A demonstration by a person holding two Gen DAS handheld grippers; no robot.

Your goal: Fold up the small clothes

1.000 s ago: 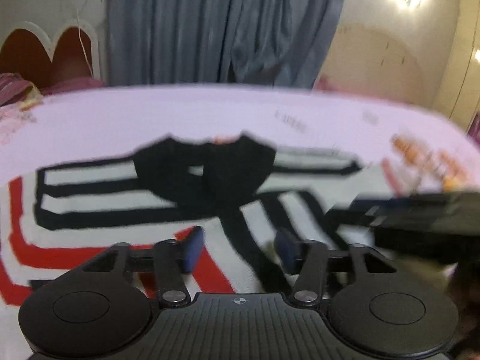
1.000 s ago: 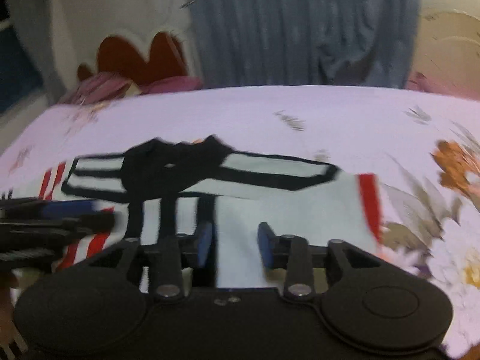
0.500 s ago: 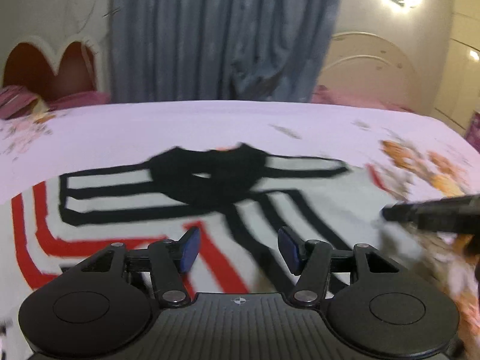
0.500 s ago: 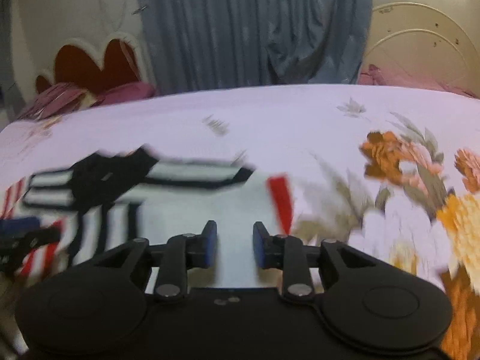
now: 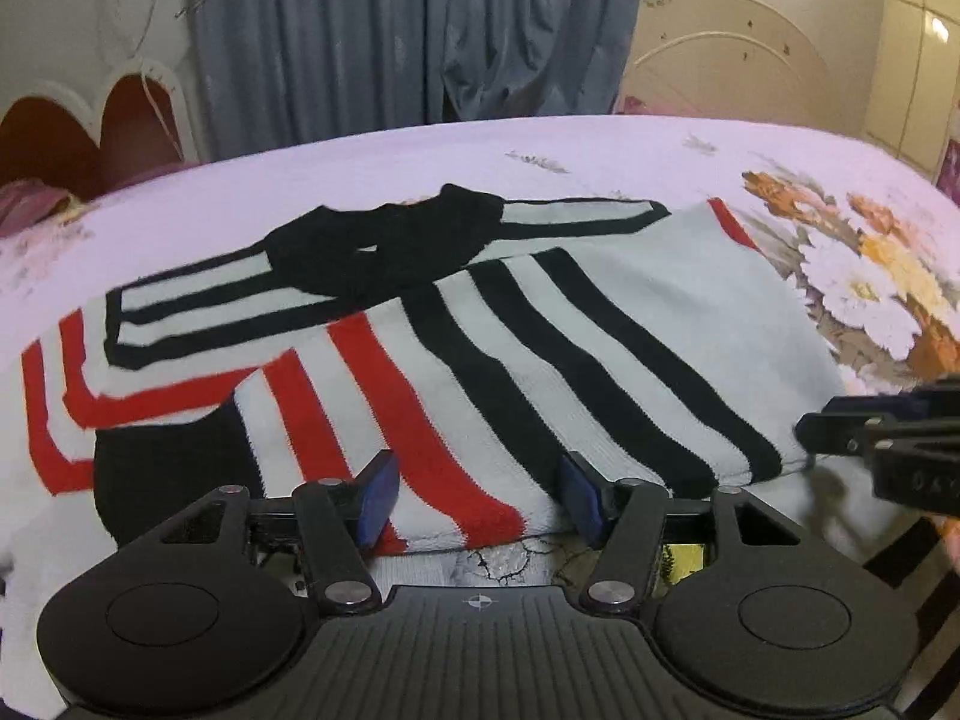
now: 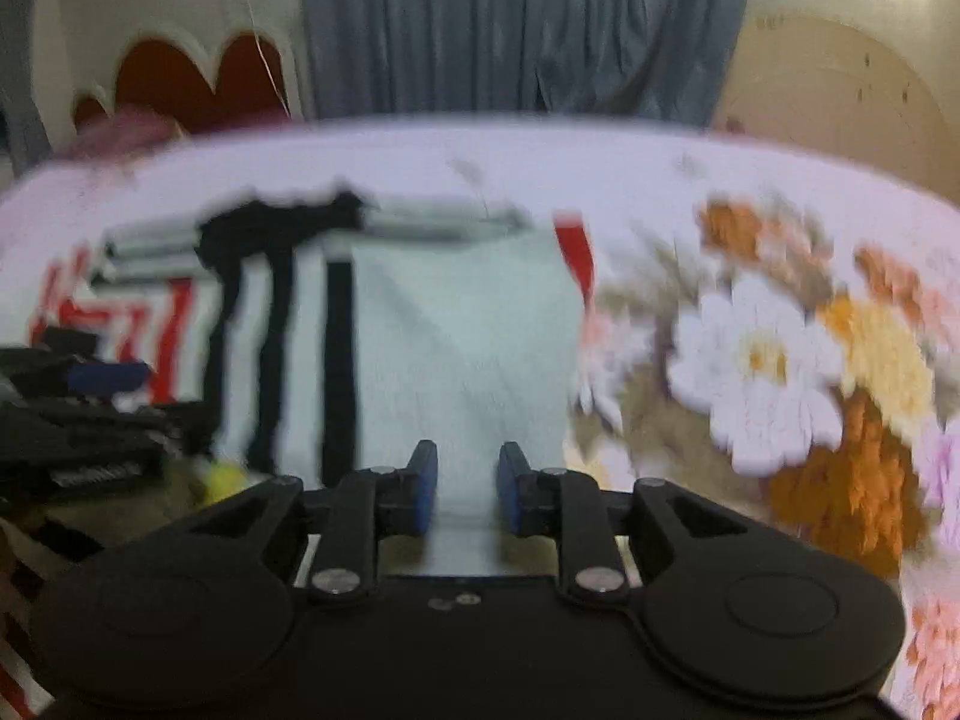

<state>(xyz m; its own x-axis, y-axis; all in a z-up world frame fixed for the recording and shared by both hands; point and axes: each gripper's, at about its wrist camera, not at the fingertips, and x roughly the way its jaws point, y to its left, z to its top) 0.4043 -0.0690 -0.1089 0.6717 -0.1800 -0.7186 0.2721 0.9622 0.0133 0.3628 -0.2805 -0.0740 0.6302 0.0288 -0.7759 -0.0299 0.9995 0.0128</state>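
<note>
A small white sweater [image 5: 600, 324] with black and red stripes and a black collar lies on the bed, sleeves folded across it. My left gripper [image 5: 477, 495] is open, its blue pads either side of the sweater's near hem. My right gripper [image 6: 462, 489] is open by a narrower gap at the near edge of the plain white part of the sweater [image 6: 456, 324]; that view is blurred. Each gripper shows at the side of the other's view, the right one [image 5: 882, 438] and the left one [image 6: 78, 420].
The bed has a lilac sheet [image 5: 420, 162] with orange and white flowers [image 5: 864, 276] at the right. A red scalloped headboard [image 5: 90, 138] and grey curtains [image 5: 408, 30] stand behind. Bare floor shows under the near edge.
Both grippers have pulled back toward the sweater's near edge and lowered. The right gripper has shifted right, toward the plain white side.
</note>
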